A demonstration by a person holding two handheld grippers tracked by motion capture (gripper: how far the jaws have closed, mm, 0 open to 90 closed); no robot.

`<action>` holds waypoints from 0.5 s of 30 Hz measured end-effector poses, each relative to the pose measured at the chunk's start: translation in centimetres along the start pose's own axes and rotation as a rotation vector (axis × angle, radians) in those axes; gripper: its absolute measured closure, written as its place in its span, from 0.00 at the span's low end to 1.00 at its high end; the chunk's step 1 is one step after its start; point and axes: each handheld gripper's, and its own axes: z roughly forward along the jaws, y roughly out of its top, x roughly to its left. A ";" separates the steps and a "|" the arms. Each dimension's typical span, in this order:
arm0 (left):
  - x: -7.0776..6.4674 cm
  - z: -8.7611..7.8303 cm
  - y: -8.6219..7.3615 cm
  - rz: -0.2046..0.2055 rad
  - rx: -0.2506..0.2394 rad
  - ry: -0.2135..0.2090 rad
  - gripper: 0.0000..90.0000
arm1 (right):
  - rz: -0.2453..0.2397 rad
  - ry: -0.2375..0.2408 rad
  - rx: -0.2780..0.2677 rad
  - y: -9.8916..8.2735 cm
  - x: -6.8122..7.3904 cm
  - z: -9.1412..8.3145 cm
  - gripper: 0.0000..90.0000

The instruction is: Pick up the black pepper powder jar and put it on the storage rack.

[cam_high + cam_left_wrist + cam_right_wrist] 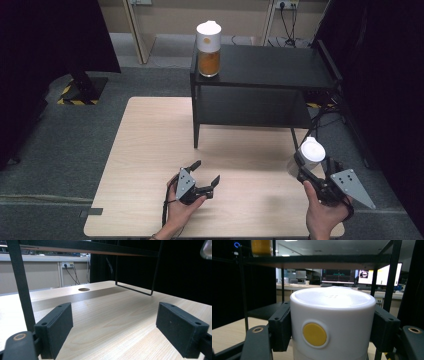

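Your right gripper [307, 167], lower right, clamps a white-lidded jar [310, 152]; your left gripper [202, 175] rests released on the pale wooden table [145, 145]. Black shelf [265, 65] stands centre-top, grey floor [60, 140] around.

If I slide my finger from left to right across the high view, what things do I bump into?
Left gripper, open and empty → jar with orange stuff on the black shelf → white-lidded jar, squeezed in the right gripper.
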 end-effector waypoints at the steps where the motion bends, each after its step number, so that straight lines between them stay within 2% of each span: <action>1: 0.0 0.0 0.0 0.000 0.000 0.001 0.15 | -0.002 -0.001 -0.006 0.2 0.0 0.1 0.34; 9: 0.0 0.0 0.0 -0.002 -0.002 0.000 0.15 | -0.005 -0.005 -0.048 1.6 -0.5 0.9 0.34; 15: 0.0 0.0 -0.1 -0.002 -0.004 -0.001 0.15 | -0.001 -0.005 -0.057 2.5 -0.8 1.5 0.34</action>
